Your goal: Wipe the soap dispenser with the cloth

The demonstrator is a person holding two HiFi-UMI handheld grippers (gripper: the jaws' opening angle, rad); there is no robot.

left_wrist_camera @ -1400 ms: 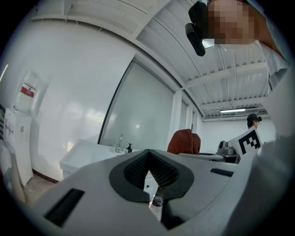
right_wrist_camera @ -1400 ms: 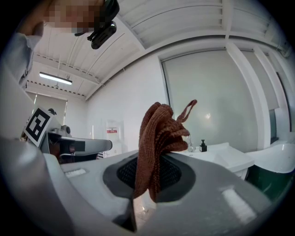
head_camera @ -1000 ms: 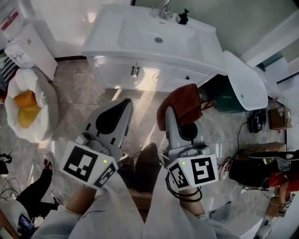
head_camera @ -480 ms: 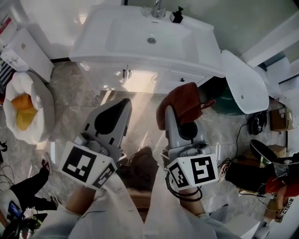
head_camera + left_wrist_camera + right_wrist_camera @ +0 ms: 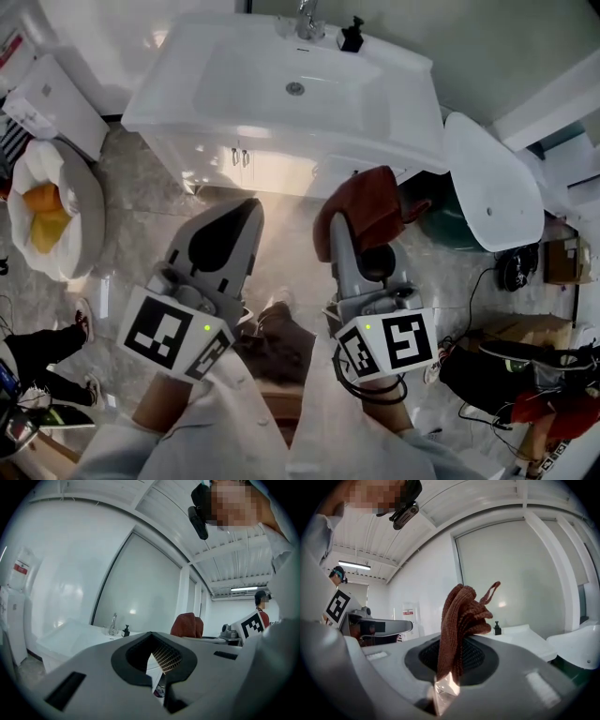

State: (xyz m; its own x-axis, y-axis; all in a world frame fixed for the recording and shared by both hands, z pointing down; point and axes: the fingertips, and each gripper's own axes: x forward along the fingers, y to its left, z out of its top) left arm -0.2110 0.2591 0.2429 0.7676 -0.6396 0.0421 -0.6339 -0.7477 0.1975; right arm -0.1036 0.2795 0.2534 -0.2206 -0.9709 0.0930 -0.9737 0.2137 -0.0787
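The black soap dispenser stands at the back rim of the white sink, right of the faucet. My right gripper is shut on a rust-brown cloth that bunches up above its jaws, well short of the sink. In the right gripper view the cloth rises from the jaws, and the dispenser is small and far behind it. My left gripper is beside the right one, shut and holding nothing. The left gripper view also shows the dispenser far off.
White cabinet doors sit under the sink. A white toilet lid and a green bin are to the right. A bin with a white bag stands at the left. A bystander's legs show at lower left.
The sink has grown larger and drifted left and down in the head view, so I have come closer. Both grippers keep their pose, the cloth still held.
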